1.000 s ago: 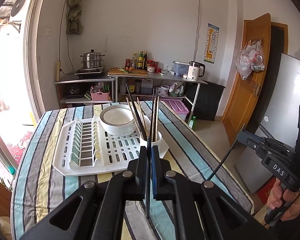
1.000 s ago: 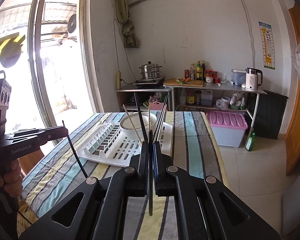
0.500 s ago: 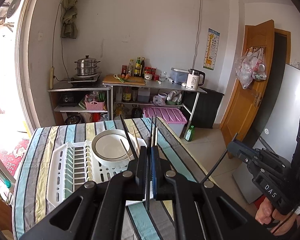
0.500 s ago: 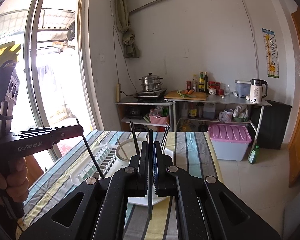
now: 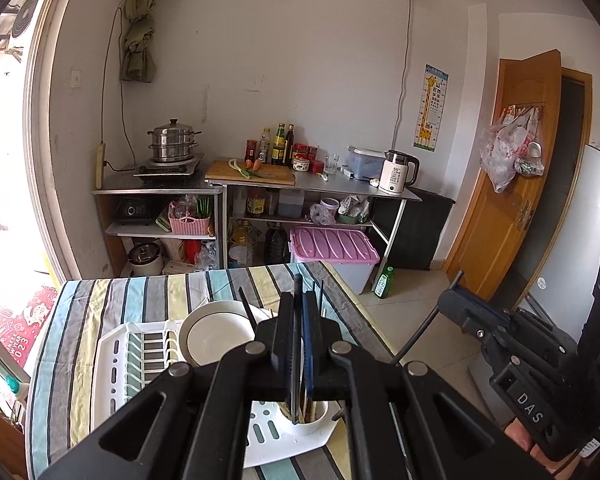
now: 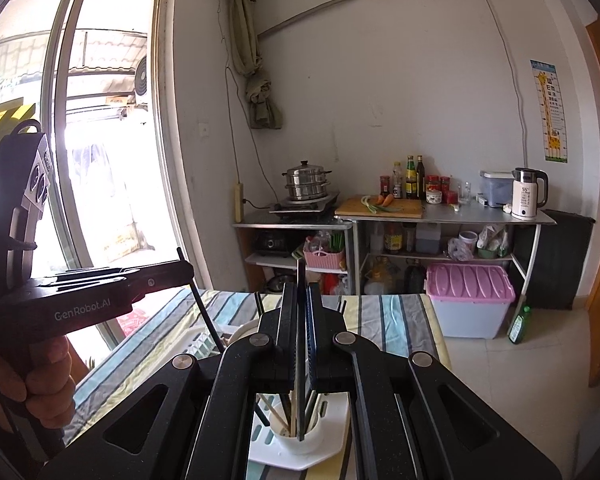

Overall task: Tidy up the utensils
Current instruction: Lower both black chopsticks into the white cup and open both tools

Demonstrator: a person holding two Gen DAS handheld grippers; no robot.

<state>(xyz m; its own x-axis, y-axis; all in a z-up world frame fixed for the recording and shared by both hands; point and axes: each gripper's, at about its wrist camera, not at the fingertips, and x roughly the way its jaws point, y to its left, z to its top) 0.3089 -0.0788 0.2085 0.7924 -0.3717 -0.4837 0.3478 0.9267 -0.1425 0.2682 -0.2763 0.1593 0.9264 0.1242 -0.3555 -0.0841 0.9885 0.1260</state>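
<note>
My left gripper (image 5: 298,300) is shut on a dark chopstick (image 5: 298,282) that stands nearly upright between its pads. In the left wrist view its lower end lines up with the white utensil cup (image 5: 314,424), which holds several chopsticks. The cup sits at the near corner of a white dish rack (image 5: 112,364) with a white bowl (image 5: 216,334) in it. My right gripper (image 6: 300,292) is shut on a second dark chopstick (image 6: 300,270), also above the cup (image 6: 304,440). Each gripper shows in the other's view: the right gripper (image 5: 450,304) and the left gripper (image 6: 184,270), each with its slanted chopstick.
The rack lies on a table with a striped cloth (image 5: 140,292). Behind it are steel shelves with a steamer pot (image 5: 174,142), a kettle (image 5: 398,174) and a pink-lidded box (image 5: 334,246). A wooden door (image 5: 512,176) is at the right, a glass door (image 6: 100,140) at the left.
Both grippers have risen and drawn back from the rack, which now sits lower and smaller in each view. Each still holds its chopstick.
</note>
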